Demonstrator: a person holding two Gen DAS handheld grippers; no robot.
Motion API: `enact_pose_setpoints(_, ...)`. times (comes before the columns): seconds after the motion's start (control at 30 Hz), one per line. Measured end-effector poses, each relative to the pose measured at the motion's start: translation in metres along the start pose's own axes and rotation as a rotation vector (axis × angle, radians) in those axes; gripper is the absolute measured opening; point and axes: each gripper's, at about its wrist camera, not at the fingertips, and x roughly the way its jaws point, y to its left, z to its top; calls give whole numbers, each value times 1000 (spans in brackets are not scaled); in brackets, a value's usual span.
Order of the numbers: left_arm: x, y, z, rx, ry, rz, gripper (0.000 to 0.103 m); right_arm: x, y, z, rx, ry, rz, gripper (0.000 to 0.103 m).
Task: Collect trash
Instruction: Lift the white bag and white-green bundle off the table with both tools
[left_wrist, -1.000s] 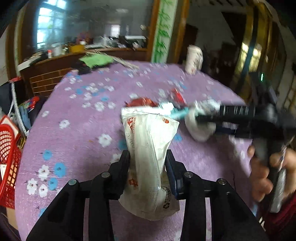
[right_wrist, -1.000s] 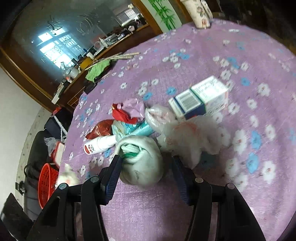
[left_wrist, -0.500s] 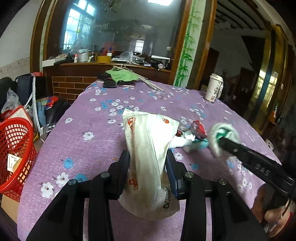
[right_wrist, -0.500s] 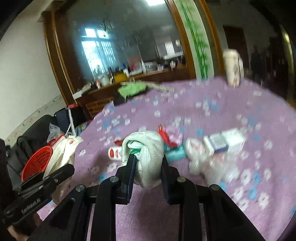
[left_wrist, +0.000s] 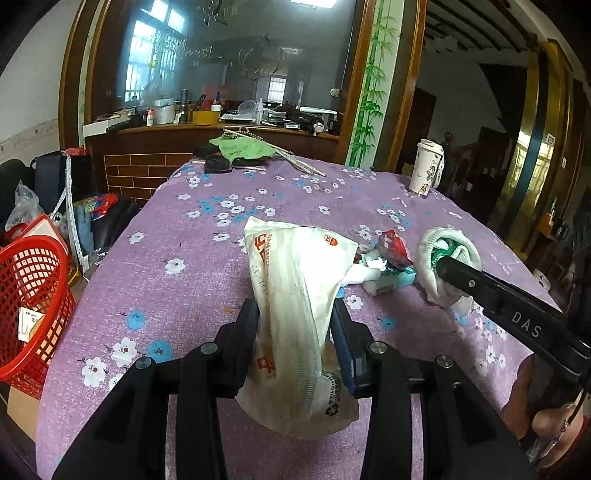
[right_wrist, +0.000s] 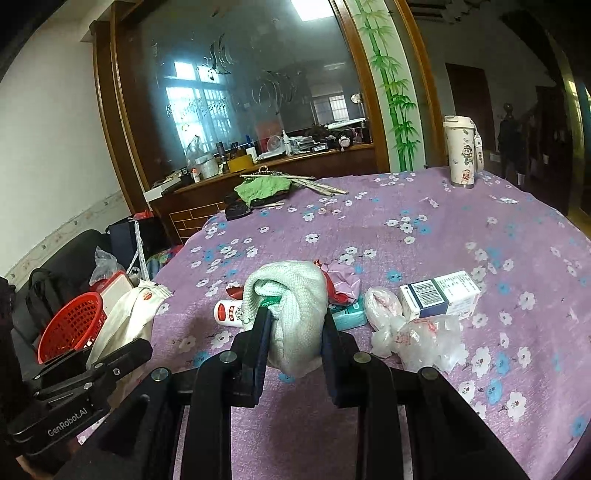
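My left gripper (left_wrist: 295, 321) is shut on a white plastic bag with red print (left_wrist: 299, 266) and holds it upright above the purple flowered tablecloth (left_wrist: 192, 266). My right gripper (right_wrist: 293, 332) is shut on a rolled white cloth bundle with green trim (right_wrist: 291, 291), lifted off the table. The left wrist view shows that bundle (left_wrist: 432, 243) to the right of the bag. On the table behind lie a red wrapper (left_wrist: 393, 249), a white bottle with a red label (right_wrist: 227, 312), a teal pack (right_wrist: 347, 317), crumpled clear bags (right_wrist: 417, 336) and a blue-and-white box (right_wrist: 439, 295).
A red mesh basket (left_wrist: 33, 310) stands off the table's left side among bags. A white lidded tumbler (right_wrist: 460, 151) is at the far right, a green cloth with sticks (right_wrist: 262, 188) at the far edge. A person's hand (left_wrist: 543, 406) grips the right tool.
The right gripper closed on the cloth bundle and lifted it off the table, turning level. The left gripper kept hold of the bag and tilted upward.
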Motion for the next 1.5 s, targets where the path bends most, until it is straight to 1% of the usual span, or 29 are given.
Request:
enact_pose_setpoints(0.2, 3, 2, -2, -23, 27, 6, 39, 2, -4, -1, 13, 10, 15, 27)
enact_pose_setpoints(0.3, 2, 5, -3, -35, 27, 14, 39, 2, -5, -1, 13, 11, 17, 27)
enact_pose_setpoints(0.43, 4, 3, -5, -30, 45, 34, 39, 2, -5, 0, 13, 12, 18, 27)
enact_pose_setpoints(0.8, 6, 3, -9, -32, 70, 40, 39, 5, -8, 0, 29, 31, 17, 28)
enact_pose_setpoints(1.07, 3, 1, -9, -13, 62, 41, 39, 6, -6, -1, 31, 46, 11, 27)
enact_pose_setpoints(1.2, -6, -1, -10, -1, 57, 37, 39, -2, -1, 2, 40, 69, 35, 27)
enact_pose_setpoints(1.27, -10, -3, -11, 14, 56, 48, 39, -9, 4, 3, 35, 77, 49, 28)
enact_pose_setpoints(1.5, -18, -4, -17, 25, 60, 56, 39, -31, 19, -9, 7, 74, 61, 28)
